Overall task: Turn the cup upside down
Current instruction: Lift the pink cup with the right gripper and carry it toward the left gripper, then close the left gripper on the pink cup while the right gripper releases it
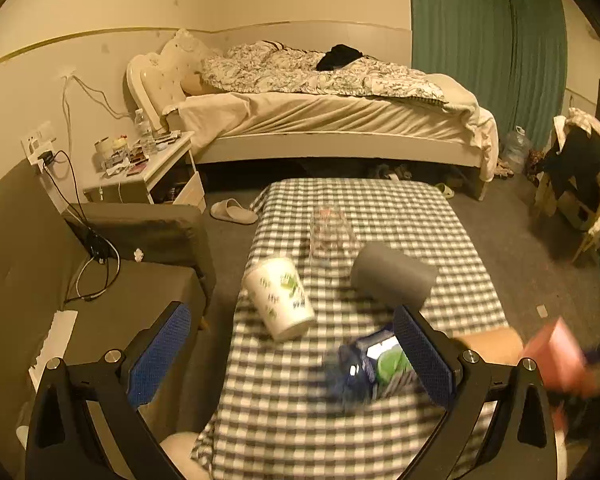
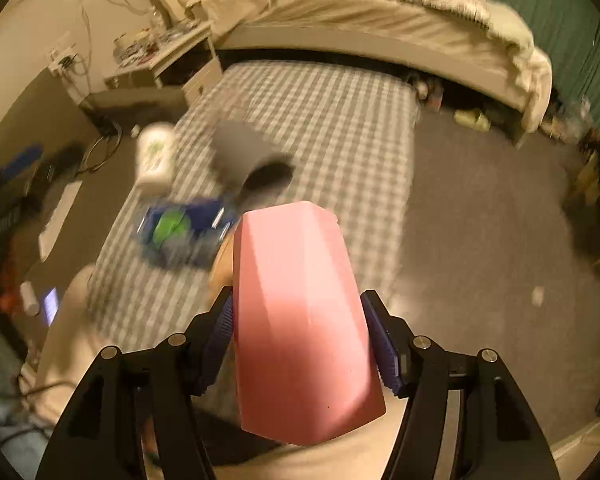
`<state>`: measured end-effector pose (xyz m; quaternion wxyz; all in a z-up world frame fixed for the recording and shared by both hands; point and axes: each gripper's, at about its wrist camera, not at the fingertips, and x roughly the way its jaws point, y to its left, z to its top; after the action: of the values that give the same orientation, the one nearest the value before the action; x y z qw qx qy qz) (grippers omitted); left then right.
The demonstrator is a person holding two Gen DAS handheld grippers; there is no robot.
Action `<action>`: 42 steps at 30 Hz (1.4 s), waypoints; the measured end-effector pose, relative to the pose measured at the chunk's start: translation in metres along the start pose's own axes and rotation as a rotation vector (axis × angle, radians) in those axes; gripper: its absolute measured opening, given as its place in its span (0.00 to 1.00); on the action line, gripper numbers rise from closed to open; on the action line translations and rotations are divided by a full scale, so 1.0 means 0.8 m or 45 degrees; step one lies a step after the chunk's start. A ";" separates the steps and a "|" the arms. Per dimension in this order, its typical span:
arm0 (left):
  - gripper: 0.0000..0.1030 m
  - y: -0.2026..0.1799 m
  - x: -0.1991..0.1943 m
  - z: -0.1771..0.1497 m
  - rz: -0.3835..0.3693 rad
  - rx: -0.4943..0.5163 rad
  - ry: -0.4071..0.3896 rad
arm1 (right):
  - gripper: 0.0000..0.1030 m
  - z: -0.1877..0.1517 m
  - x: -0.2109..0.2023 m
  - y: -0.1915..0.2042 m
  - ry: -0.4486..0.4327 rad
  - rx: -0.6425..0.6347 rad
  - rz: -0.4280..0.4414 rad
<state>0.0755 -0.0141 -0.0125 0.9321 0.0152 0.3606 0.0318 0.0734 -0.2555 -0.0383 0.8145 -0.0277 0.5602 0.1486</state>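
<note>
Presently, left wrist view: left gripper [image 1: 296,356] spread apart, holding nothing; one white cup [image 1: 280,298] and one grey cup [image 1: 392,276] lie on the checked table [image 1: 380,208].
Right wrist view: right gripper [image 2: 300,344] clamped on one pink cup [image 2: 300,320], above the table's near edge; open floor [image 2: 480,220] rightward.

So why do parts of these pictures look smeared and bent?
Left wrist view: the pink cup and blue packet are motion-blurred; walls bow from the fisheye lens. Right wrist view: the checked table smears, while the held pink cup stays sharp under warm, dim light.
</note>
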 end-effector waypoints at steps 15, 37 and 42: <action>1.00 0.028 0.003 -0.091 0.042 -0.029 0.108 | 0.60 -0.035 0.109 0.101 0.088 0.098 0.082; 1.00 0.040 0.015 -0.075 0.026 -0.064 0.190 | 0.81 -0.015 0.019 0.123 -0.192 -0.057 -0.029; 1.00 0.004 0.009 -0.065 -0.055 -0.025 0.253 | 0.82 -0.028 -0.010 0.087 -0.212 -0.045 -0.078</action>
<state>0.0458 -0.0102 -0.0556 0.8923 -0.0048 0.4510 0.0166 0.0311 -0.1953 -0.0307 0.8617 -0.0467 0.4868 0.1353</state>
